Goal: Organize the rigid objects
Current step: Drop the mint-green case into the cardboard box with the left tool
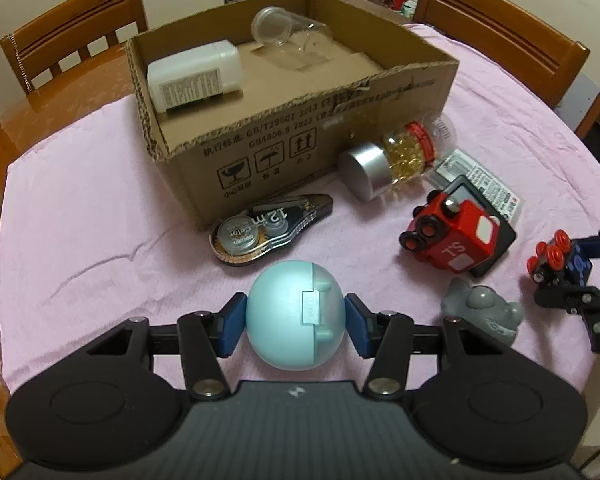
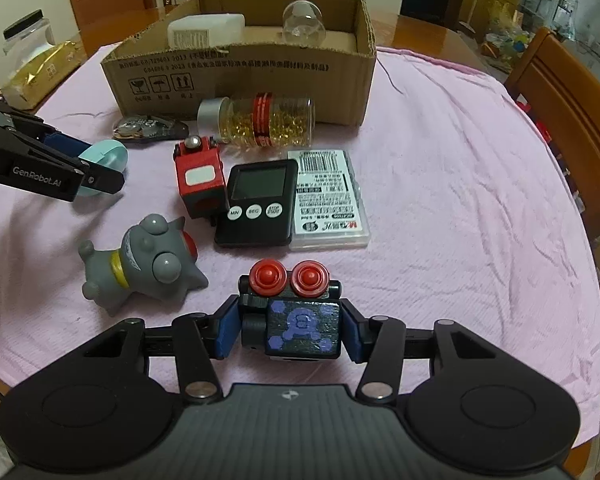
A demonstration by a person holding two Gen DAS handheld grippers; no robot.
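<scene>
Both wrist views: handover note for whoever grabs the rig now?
Left tool: shut on the teal egg-shaped case.
Right tool: shut on the black toy block.
Done: white bottle and clear jar lie in the cardboard box.
Left on the pink cloth: capsule jar, correction tape, red toy block, timer, clear flat case, grey figure.
</scene>
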